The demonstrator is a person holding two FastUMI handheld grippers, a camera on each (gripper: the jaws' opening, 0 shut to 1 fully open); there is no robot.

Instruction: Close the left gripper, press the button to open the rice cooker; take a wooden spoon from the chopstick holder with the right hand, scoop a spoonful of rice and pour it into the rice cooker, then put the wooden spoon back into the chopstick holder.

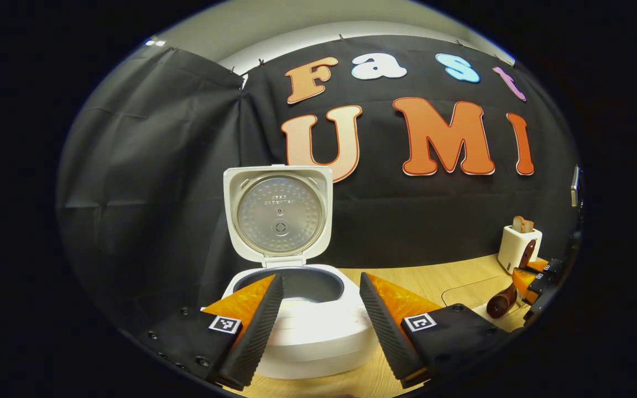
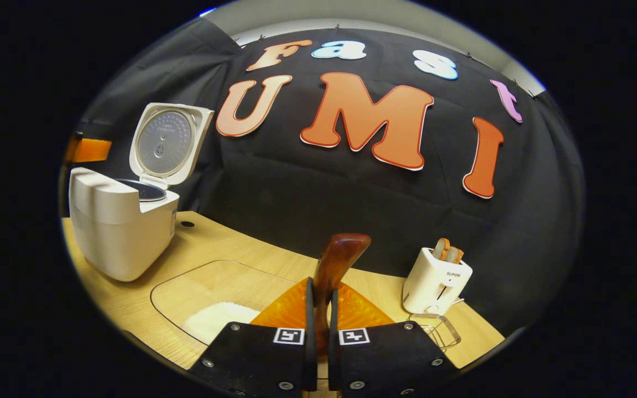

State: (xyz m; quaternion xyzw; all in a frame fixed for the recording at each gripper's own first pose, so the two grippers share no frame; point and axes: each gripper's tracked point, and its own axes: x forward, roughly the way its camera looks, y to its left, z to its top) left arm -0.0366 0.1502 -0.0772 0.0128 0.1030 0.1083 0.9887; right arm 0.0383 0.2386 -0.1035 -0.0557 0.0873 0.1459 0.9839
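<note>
Tongs: our right pair pinches the brown wooden spoon at lower centre; our left gapes before the open white rice cooker.

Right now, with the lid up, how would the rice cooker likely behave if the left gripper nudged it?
The rice cooker looks squat and broad-based on the table, so it would probably slide rather than tip. Its raised lid stands upright on a rear hinge and may wobble or drop. The glossy white shell probably offers the open left gripper little grip.
</note>
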